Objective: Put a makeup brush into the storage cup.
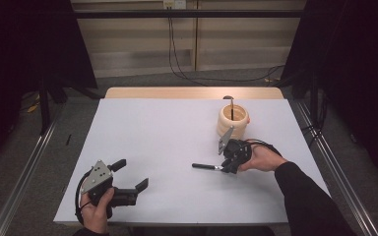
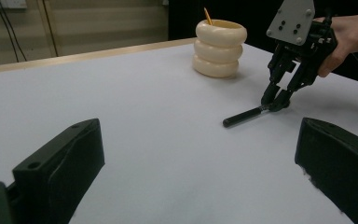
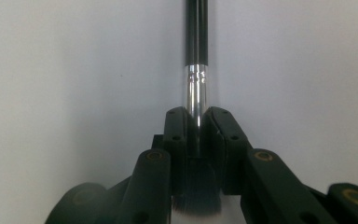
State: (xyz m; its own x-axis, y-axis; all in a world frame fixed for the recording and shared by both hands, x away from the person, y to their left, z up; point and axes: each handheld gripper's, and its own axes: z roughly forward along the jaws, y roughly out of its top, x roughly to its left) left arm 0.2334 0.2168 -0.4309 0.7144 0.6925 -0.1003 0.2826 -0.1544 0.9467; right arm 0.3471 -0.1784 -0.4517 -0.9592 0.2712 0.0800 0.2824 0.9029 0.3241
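Note:
A make-up brush (image 1: 204, 166) with a black handle (image 3: 196, 28) and a silver ferrule lies flat on the white table (image 1: 152, 142), right of centre. My right gripper (image 1: 225, 168) is shut on the brush at the ferrule, its pads (image 3: 176, 126) pressing both sides, with dark bristles behind them. The left gripper view has the brush (image 2: 242, 116) pinched by that right gripper (image 2: 275, 103) low over the table. My left gripper (image 1: 134, 173) rests near the front left edge, open, with nothing between its jaws (image 2: 198, 158).
A cream ringed holder (image 1: 233, 122) stands behind the right hand, with a thin stick (image 2: 207, 15) poking out of it. A wooden strip (image 1: 192, 93) borders the table's far edge. Metal rails run along both sides.

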